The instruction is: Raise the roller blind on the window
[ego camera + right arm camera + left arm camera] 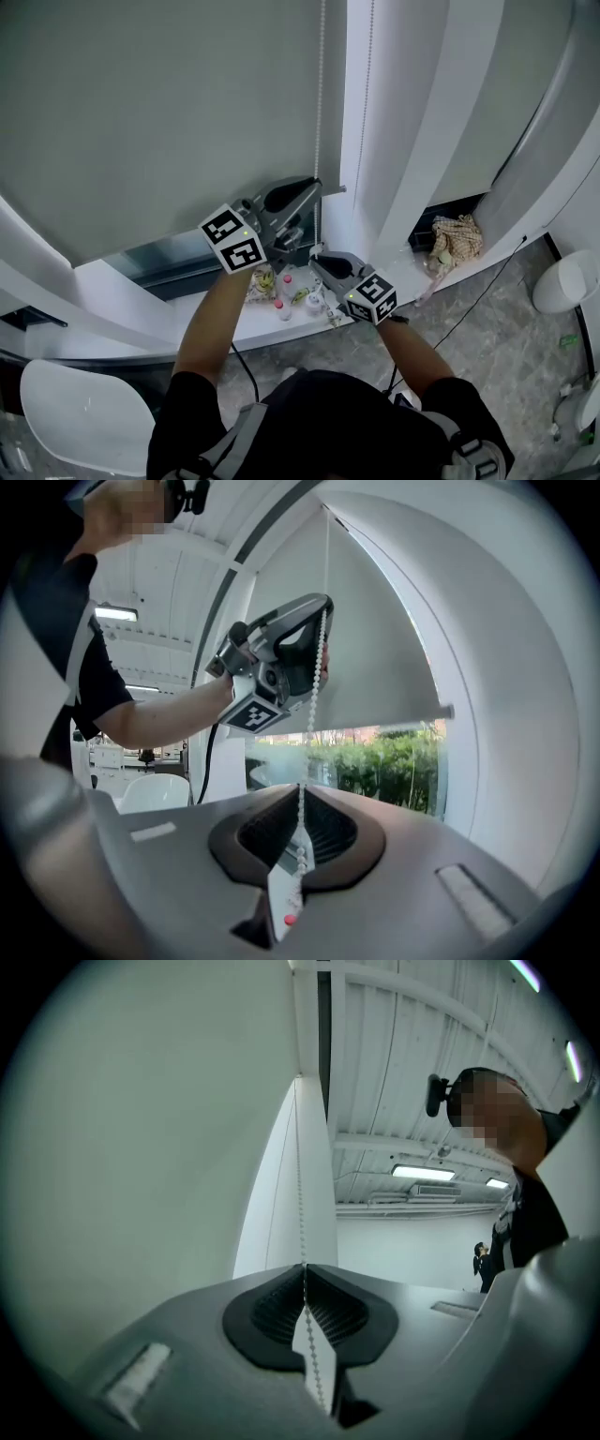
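A grey roller blind (169, 112) covers most of the window, and its bottom bar (375, 714) hangs a little above the sill. A white bead chain (321, 94) runs down along the blind's right edge. My left gripper (314, 185) is shut on this chain; in the left gripper view the beads (299, 1176) pass straight between the closed pads (303, 1271). Just below it, my right gripper (316, 259) is shut on the same chain (309, 733), pinched at the pads (301, 791). The right gripper view shows the left gripper (323, 611) higher up the chain.
Small bottles (281, 295) stand on the white windowsill (122, 281) under the grippers. A second chain strand (366, 84) hangs to the right. A checked cloth (457, 236) lies on the ledge, a white chair (84, 412) is lower left, and a white bin (567, 281) is at right.
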Motion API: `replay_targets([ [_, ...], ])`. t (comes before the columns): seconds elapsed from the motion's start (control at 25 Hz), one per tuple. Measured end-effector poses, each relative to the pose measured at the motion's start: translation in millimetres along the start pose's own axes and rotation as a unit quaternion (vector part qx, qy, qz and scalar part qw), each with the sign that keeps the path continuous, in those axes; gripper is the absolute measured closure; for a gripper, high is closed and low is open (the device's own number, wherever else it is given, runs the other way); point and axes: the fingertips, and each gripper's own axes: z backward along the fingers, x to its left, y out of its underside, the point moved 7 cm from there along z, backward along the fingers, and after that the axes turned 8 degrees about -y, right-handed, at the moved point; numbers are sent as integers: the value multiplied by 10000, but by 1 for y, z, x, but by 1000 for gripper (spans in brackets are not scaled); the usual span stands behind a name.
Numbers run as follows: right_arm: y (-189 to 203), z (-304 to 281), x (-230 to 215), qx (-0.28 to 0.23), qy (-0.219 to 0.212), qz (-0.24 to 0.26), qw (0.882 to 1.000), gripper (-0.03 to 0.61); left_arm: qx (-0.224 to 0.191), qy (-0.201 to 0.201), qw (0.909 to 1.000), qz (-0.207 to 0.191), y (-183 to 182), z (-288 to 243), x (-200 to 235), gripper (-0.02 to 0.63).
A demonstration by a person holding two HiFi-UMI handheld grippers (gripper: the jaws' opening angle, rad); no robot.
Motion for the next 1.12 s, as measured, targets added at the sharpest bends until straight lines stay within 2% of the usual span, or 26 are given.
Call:
replay_targets([
  [0.16, 64, -7, 15, 666, 18, -412, 9969, 560, 280, -144, 9995, 87, 61, 32, -9, 600],
  [0.24, 80, -9, 19, 873, -67, -598, 9944, 560, 301, -264, 9992, 54, 80, 43, -13, 601],
  [0.36, 73, -1, 24, 542, -440, -927, 9932, 557, 238, -419, 9988, -21, 82, 49, -15, 604],
  [0.4, 64, 4, 24, 364, -523, -903, 9939, 553, 289, -442, 9985, -118, 80, 49, -14, 604],
  [0.48, 38, 14, 22, 40, -544, -695, 9961, 476, 390, -440, 9981, -198, 77, 48, -10, 604],
  [0.64, -27, 26, 22, -482, -239, 102, 9985, 476, 201, -417, 9987, 226, 76, 62, -3, 604],
  [0.8, -104, 38, 19, -1162, -88, 675, 9909, 476, 131, -544, 9981, 242, 74, 62, 3, 604],
  [0.88, -129, 42, 16, -1129, 101, 1006, 9885, 472, 137, -604, 9978, 221, 72, 66, 5, 604],
  [1.0, -156, 36, 13, -706, 463, 1768, 9806, 471, 153, -602, 9979, 179, 69, 74, 4, 604],
  [1.04, -164, 33, 12, -683, 523, 1905, 9779, 471, 160, -589, 9980, 174, 68, 76, 3, 604],
  [1.12, -184, 29, 10, -1023, 464, 1770, 9778, 468, 158, -565, 9981, 192, 67, 78, 1, 604],
])
